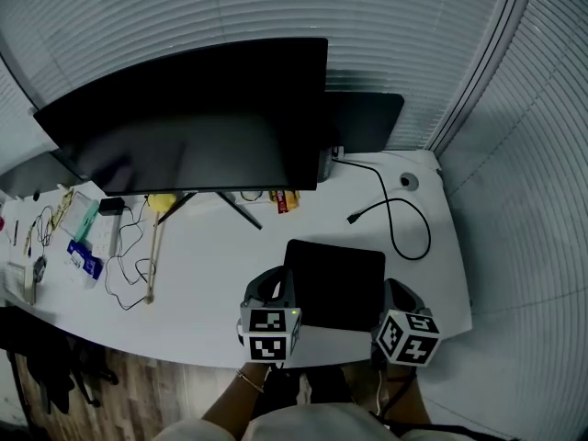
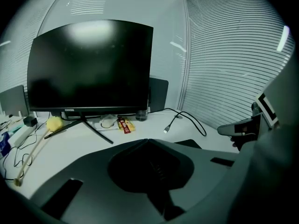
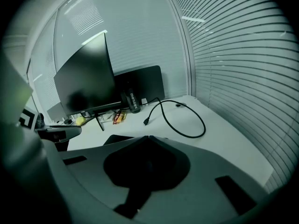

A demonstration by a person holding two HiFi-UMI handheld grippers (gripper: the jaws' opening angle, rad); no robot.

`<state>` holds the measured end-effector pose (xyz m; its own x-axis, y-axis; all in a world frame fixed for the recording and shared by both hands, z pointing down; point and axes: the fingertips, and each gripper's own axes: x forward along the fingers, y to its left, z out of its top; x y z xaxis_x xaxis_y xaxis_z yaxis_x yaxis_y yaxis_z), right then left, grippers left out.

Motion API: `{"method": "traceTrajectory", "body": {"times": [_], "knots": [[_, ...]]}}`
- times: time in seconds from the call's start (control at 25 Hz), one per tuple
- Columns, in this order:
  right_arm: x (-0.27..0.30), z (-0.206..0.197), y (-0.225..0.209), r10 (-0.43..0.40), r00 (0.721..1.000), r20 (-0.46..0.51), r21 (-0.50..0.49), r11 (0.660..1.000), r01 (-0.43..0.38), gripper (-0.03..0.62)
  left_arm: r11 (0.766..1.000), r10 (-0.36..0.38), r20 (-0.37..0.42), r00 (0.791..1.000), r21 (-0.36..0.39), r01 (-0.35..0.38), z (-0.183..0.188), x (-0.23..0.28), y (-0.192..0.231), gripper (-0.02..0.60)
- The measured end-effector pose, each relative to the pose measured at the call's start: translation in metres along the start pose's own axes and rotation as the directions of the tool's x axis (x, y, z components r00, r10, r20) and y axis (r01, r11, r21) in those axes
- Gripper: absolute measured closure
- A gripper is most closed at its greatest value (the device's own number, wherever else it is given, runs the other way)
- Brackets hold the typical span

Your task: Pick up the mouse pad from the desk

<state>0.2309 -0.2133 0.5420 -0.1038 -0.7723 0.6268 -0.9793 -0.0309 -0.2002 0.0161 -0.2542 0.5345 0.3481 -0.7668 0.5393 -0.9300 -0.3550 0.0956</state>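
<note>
In the head view a black mouse pad (image 1: 335, 283) lies flat on the white desk (image 1: 211, 274), near its front edge. My left gripper (image 1: 276, 281) is at the pad's left edge and my right gripper (image 1: 395, 290) at its right edge. In the left gripper view the jaws (image 2: 147, 140) meet at a seam with nothing between them, and a corner of the pad (image 2: 189, 143) shows just beyond. The right gripper (image 3: 148, 136) is also shut and empty, with a corner of the pad (image 3: 117, 138) behind it to the left.
A large dark monitor (image 1: 197, 122) stands at the back on splayed legs. A black cable (image 1: 395, 219) loops to the right of the pad. A red and yellow packet (image 1: 283, 200), a yellow object (image 1: 161, 203) and thin wires (image 1: 124, 265) lie left. Window blinds close off the right side.
</note>
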Motion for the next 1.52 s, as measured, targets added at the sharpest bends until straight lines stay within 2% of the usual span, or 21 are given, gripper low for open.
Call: {"method": "traceTrajectory", "body": {"times": [0.32, 0.88, 1.4, 1.52], "knots": [[0.009, -0.032, -0.008, -0.023, 0.998, -0.063, 0.031, 0.999, 0.025, 0.560, 1.000, -0.009, -0.070, 0.998, 0.000, 0.010, -0.030, 0.010, -0.002, 0.565], [0.022, -0.048, -0.020, -0.059, 0.990, -0.131, 0.030, 0.998, 0.064, 0.559, 1.000, 0.003, -0.107, 0.994, -0.009, -0.004, -0.044, 0.020, 0.007, 0.564], [0.038, -0.051, -0.022, -0.021, 0.989, -0.147, 0.014, 1.000, 0.023, 0.552, 0.999, 0.022, -0.077, 0.997, -0.036, -0.025, -0.039, 0.019, 0.010, 0.563], [0.042, -0.052, -0.024, -0.018, 0.987, -0.160, 0.008, 1.000, 0.020, 0.479, 0.998, 0.025, -0.073, 0.997, -0.047, -0.029, -0.037, 0.020, 0.009, 0.565]]}}
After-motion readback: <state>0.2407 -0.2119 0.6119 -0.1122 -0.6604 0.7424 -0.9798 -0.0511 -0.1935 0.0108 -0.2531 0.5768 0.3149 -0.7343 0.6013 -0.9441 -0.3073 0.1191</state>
